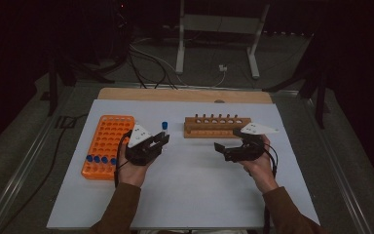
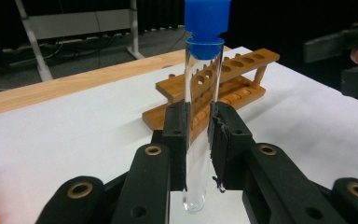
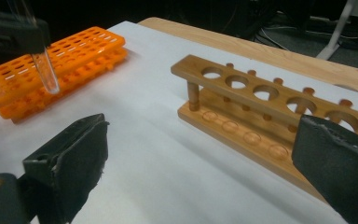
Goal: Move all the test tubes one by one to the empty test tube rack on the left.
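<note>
One capped tube (image 2: 198,126) between left tongs (image 2: 197,135)

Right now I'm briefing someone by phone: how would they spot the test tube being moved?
On the white table, look between the orange rack at the left and the wooden rack. There the left tool holds one clear, blue-capped tube upright in the air; the other blue-capped tubes sit in the orange rack's near row.

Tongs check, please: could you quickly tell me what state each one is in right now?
Left tongs: closed on the blue-capped test tube, held upright.
Right tongs: open, holding nothing.
</note>
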Demonstrator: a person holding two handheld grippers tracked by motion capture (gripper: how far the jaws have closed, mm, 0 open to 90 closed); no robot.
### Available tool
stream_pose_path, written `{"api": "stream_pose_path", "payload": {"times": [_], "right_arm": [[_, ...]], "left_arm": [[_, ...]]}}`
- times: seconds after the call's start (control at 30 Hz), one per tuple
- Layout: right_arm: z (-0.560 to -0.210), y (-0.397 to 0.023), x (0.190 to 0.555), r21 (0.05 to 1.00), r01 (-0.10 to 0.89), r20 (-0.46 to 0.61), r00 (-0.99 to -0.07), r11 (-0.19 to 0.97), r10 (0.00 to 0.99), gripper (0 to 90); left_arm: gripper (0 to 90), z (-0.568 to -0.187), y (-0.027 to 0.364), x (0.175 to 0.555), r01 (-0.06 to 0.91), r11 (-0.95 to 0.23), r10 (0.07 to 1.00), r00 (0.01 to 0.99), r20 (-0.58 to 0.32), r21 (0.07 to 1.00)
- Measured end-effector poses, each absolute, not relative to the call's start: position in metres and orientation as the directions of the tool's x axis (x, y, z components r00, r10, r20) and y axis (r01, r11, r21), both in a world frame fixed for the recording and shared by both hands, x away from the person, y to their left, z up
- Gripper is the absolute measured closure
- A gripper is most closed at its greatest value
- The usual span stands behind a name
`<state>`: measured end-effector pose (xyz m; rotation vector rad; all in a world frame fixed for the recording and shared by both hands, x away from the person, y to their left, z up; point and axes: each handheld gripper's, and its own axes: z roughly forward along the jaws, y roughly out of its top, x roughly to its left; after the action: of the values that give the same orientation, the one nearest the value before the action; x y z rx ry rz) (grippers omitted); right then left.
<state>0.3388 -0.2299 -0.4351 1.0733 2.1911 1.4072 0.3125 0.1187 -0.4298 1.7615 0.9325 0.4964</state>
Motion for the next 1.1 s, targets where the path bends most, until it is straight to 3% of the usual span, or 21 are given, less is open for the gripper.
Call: {"api": "stream_pose_path", "payload": {"times": [0.53, 1.1], "right_arm": [[-0.440, -0.265, 0.325, 0.889, 0.420, 0.128, -0.612, 0.183, 0.781, 0.0], [-0.448, -0.296, 0.314, 0.889, 0.434, 0.146, -0.568, 0.144, 0.810, 0.0]], "left_arm": [[77.8, -0.405, 0.170, 0.306, 0.330, -0.091, 0.827, 0.551, -0.113, 0.939], [77.8, -0.412, 0.235, 0.296, 0.314, -0.074, 0.895, 0.439, -0.076, 0.947]]}}
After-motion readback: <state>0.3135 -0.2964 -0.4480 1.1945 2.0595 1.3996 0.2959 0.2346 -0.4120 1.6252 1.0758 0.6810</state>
